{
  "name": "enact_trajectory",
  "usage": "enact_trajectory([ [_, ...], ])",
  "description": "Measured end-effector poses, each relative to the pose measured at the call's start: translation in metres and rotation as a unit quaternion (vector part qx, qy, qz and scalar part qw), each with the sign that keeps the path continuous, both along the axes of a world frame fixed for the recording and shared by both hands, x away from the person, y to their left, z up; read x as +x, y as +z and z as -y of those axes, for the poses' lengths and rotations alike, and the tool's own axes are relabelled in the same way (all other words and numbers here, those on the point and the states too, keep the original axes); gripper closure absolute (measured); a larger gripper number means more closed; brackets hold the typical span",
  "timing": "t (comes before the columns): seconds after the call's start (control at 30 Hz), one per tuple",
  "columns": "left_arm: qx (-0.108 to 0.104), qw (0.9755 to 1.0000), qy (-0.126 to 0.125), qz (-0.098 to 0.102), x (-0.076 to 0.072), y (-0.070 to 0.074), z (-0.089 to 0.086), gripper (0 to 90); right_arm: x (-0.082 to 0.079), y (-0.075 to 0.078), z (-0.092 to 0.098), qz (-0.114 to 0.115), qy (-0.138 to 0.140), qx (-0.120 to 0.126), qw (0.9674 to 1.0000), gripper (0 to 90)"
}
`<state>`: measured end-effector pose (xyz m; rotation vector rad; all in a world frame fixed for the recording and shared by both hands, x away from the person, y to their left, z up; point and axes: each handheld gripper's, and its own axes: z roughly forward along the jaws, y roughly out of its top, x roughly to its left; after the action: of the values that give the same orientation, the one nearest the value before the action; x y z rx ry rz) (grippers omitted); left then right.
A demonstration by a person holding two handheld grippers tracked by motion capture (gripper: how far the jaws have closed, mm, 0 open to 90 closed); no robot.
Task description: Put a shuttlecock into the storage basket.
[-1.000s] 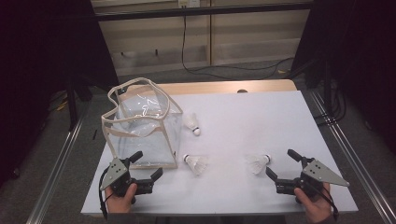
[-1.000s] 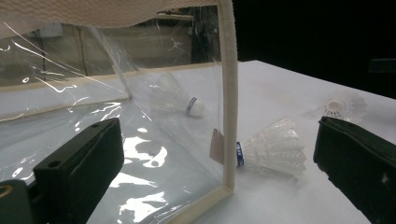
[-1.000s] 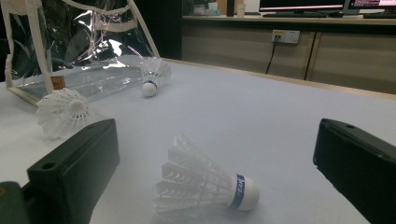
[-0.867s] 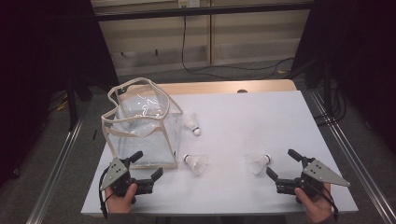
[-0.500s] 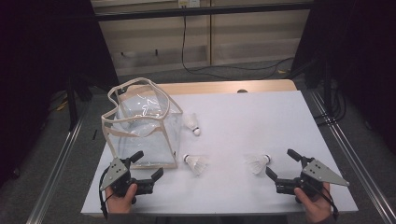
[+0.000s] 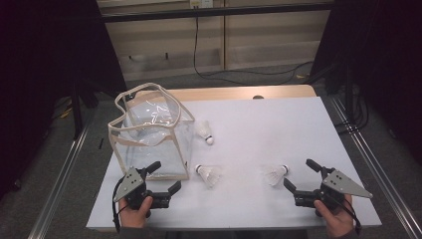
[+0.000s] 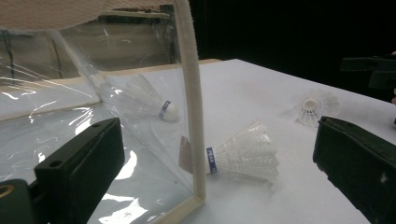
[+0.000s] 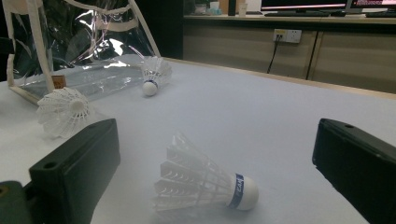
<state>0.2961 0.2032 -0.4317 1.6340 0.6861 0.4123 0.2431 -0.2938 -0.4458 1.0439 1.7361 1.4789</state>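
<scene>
While my left tongs (image 6: 165, 178) and right tongs (image 6: 300, 174) sit spread, pinching nothing, low on the white desk (image 6: 259, 124), white feathered shuttlecocks lie just ahead: one (image 6: 209, 174) beside the clear plastic beige-trimmed bag (image 6: 149, 134), one (image 6: 275, 175) near the right tongs, a third (image 6: 204, 132) farther back.

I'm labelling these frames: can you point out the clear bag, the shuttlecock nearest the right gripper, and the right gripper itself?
clear bag (image 6: 149, 130), high view, on its front transparent wall.
shuttlecock nearest the right gripper (image 8: 201, 186), right gripper view, on its feather skirt.
right gripper (image 6: 302, 175), high view, midway between its open fingertips.
</scene>
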Motion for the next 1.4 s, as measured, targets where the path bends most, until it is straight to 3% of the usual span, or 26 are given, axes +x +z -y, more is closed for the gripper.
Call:
enact_trajectory([
  [0.47,-0.010,0.9998,-0.016,0.002,-0.001,0.004,0.013,2.1,0.001,-0.001,0.000,0.000,0.002,-0.001,1.0000,1.1],
  [1.4,-0.002,0.9991,-0.042,-0.003,0.000,0.003,0.029,1.9,-0.001,0.000,0.003,0.004,-0.003,0.001,1.0000,1.2],
])
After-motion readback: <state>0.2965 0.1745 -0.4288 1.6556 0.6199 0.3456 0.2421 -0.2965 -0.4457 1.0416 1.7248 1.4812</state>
